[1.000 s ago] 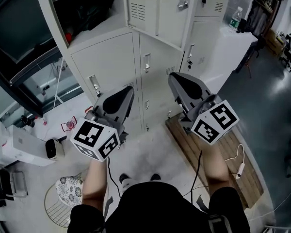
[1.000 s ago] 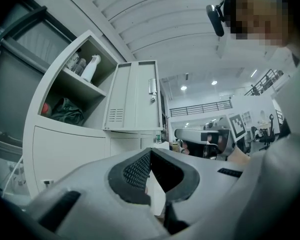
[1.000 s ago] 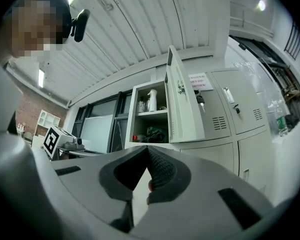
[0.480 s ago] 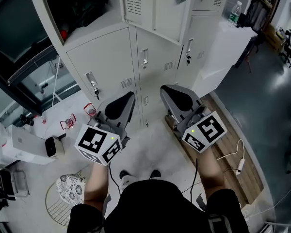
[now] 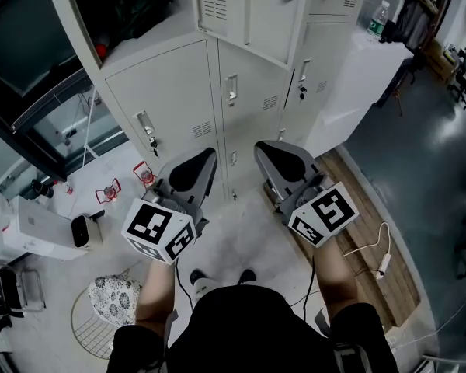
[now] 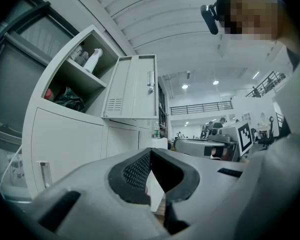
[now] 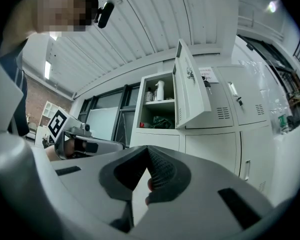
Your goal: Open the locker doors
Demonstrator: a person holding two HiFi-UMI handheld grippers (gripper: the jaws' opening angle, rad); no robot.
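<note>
Grey steel lockers [image 5: 252, 92] stand in front of the person. 1 upper door [image 5: 252, 18] is swung open and the lower doors [image 5: 167, 92] are closed. Left tool [image 5: 208, 155] and right tool [image 5: 261, 148] hover side by side before the lower doors, clear of them. Both have jaws together with nothing between them.

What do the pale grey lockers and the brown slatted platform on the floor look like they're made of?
Pale grey lockers: likely painted sheet metal with a smooth satin finish, going by the punched vent slots and thin door edges. Brown slatted platform: probably wood, matt, with visible plank lines.
</note>
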